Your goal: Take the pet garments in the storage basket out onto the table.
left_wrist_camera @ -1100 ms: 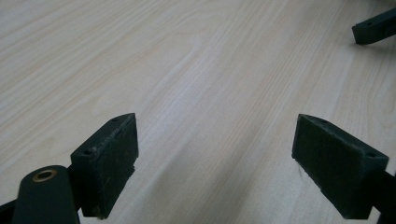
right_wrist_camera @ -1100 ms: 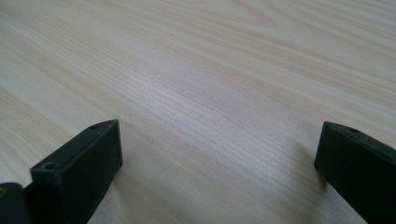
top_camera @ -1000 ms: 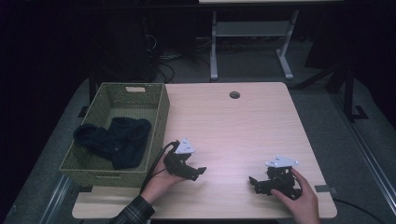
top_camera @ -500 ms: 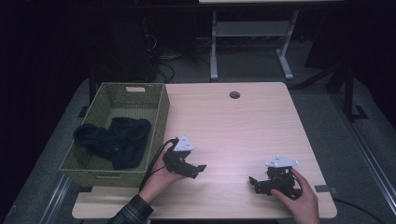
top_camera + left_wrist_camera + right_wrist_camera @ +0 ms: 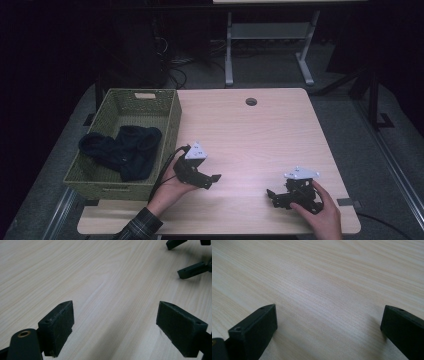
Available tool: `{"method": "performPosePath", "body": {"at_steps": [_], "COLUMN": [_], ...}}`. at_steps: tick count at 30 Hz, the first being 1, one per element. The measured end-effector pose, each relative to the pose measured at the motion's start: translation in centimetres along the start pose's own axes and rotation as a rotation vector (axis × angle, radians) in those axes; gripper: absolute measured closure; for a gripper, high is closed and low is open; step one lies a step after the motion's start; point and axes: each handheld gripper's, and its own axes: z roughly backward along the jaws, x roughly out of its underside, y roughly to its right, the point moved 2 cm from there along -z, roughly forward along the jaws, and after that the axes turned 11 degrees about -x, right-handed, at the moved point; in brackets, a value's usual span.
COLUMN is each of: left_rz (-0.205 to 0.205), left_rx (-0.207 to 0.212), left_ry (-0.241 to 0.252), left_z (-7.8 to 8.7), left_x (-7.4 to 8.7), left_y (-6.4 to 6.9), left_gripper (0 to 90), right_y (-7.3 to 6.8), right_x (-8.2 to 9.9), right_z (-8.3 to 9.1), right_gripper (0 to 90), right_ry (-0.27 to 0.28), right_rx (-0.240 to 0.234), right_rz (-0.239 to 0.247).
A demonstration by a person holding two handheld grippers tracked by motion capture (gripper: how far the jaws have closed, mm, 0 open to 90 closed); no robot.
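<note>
We are holding the left gripper (image 5: 214,178) and right gripper (image 5: 270,195) spread wide, bare table (image 5: 105,285) between each pair of jaws, jaw bases cut off.

The left tongs (image 5: 216,178) and right tongs (image 5: 270,196) are black two-jaw tools, each topped by a grey three-cornered plate. Both sit low over the light wooden table (image 5: 250,140), near its front edge, right of the green woven basket (image 5: 172,117); the left pair is just beside the basket, the right pair well apart from it. Each has its jaws spread wide over bare wood, gripping nothing.
</note>
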Motion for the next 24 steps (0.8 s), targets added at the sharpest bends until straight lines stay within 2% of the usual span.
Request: {"method": "performPosePath", "body": {"at_steps": [15,18,24], "left_rz": [0.003,-0.006,0.003], "left_rx": [0.025,0.032,0.037], "left_ry": [-0.006,0.006,0.025], "left_z": [0.6,0.8,1.3], "left_x": [-0.9,-1.3,-1.7], "left_y": [-0.2,-0.3,-0.4], "left_gripper": [14.3,14.2,14.2], "right_y": [0.0,0.0,0.0], "right_x": [0.0,0.0,0.0], "right_z": [0.0,0.0,0.0], "right_gripper": [0.4,0.4,0.4], "right_ry": [0.000,0.000,0.000], "right_rx": [0.000,0.000,0.000], "right_rz": [-0.001,0.000,0.000]}}
